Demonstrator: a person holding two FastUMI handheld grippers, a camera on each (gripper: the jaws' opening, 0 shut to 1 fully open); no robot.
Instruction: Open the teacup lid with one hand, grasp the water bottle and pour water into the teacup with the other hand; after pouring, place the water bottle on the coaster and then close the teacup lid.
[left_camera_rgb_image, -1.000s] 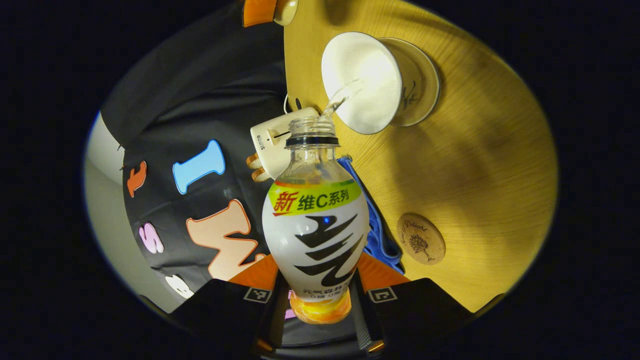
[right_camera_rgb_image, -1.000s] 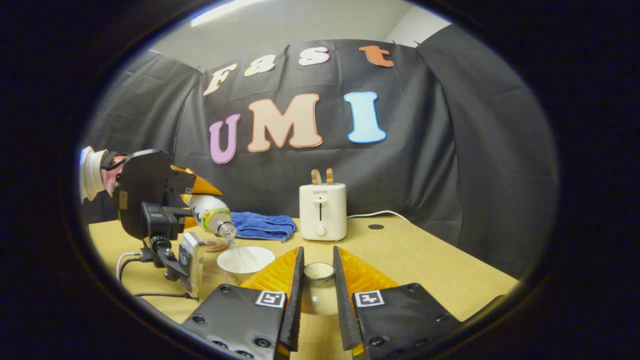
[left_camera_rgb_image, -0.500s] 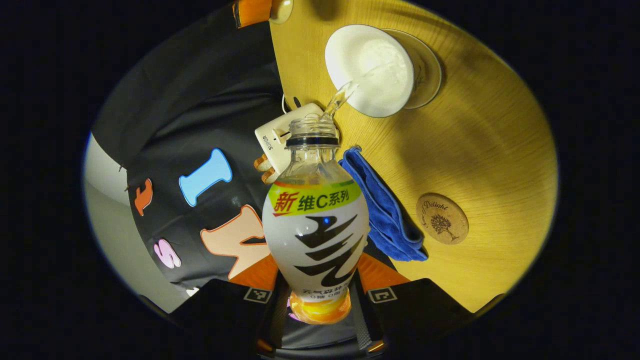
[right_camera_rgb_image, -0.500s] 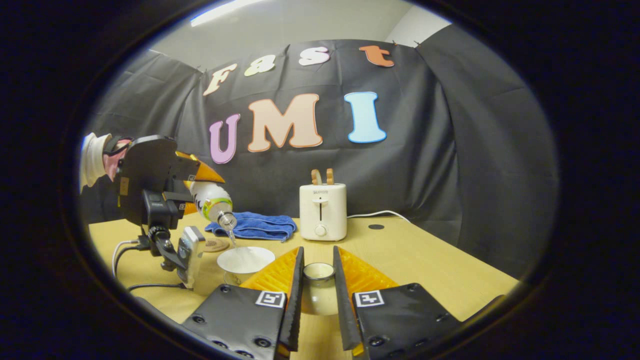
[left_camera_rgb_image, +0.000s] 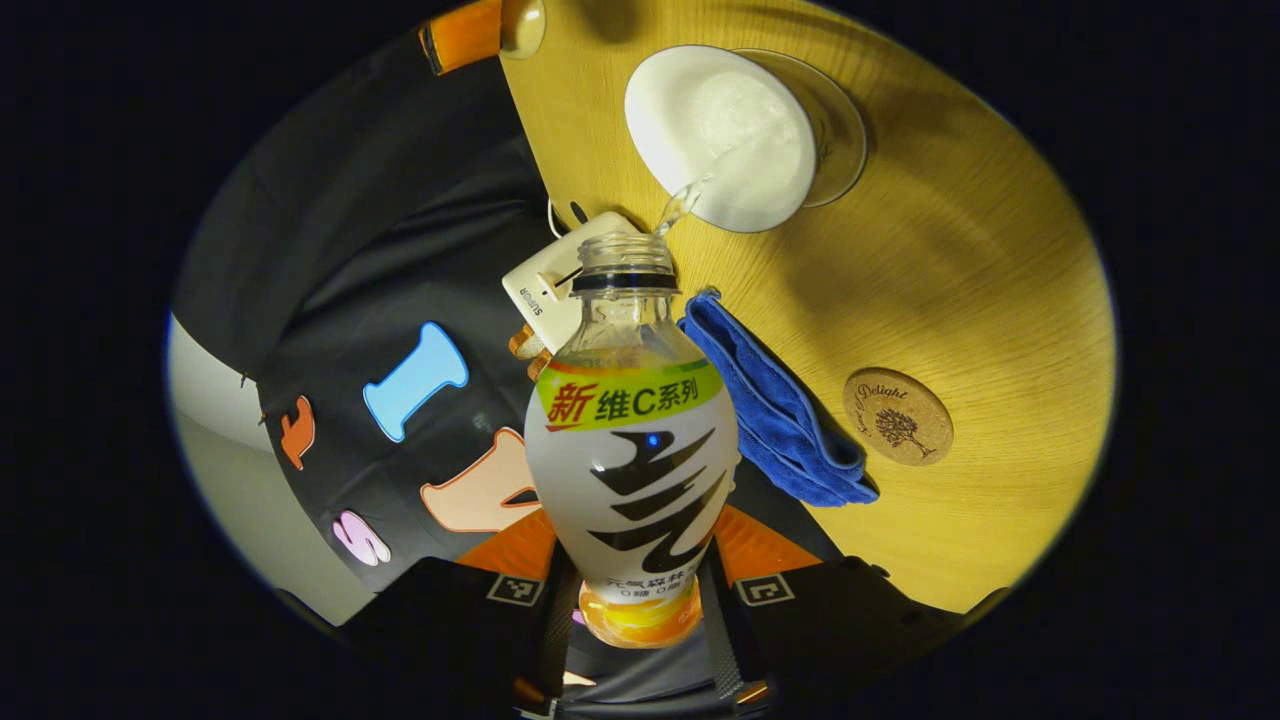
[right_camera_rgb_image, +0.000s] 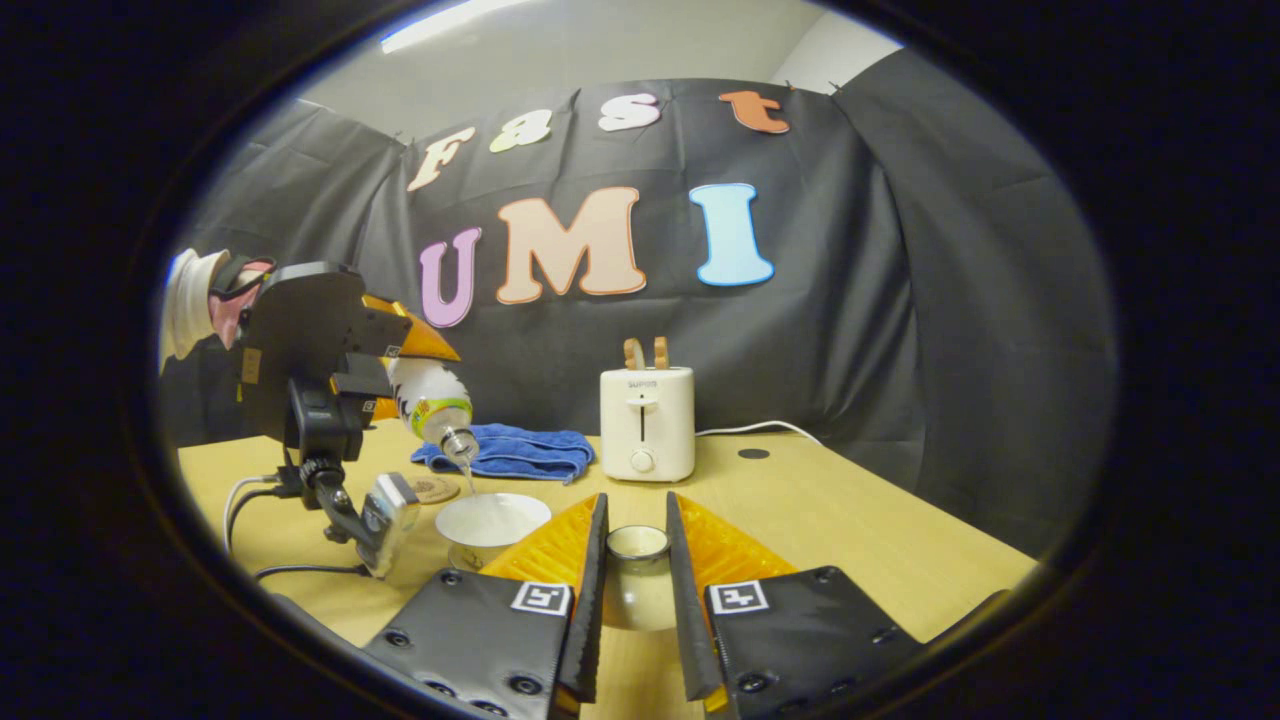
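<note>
Water streams from the tilted bottle (left_camera_rgb_image: 632, 440), clamped low by the left gripper (left_camera_rgb_image: 640, 620), into the fragile teacup (left_camera_rgb_image: 725, 135), while the right gripper (right_camera_rgb_image: 636, 600) pinches the lid (right_camera_rgb_image: 638, 545) by its knob.

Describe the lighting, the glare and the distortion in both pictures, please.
In the left gripper view, the table is warmly lit and darkens toward its edges, the teacup interior is almost washed out, and the water bottle is sharp. In the right gripper view, the light is even, a ceiling strip glares at top, and the fisheye bends the table edge.
</note>
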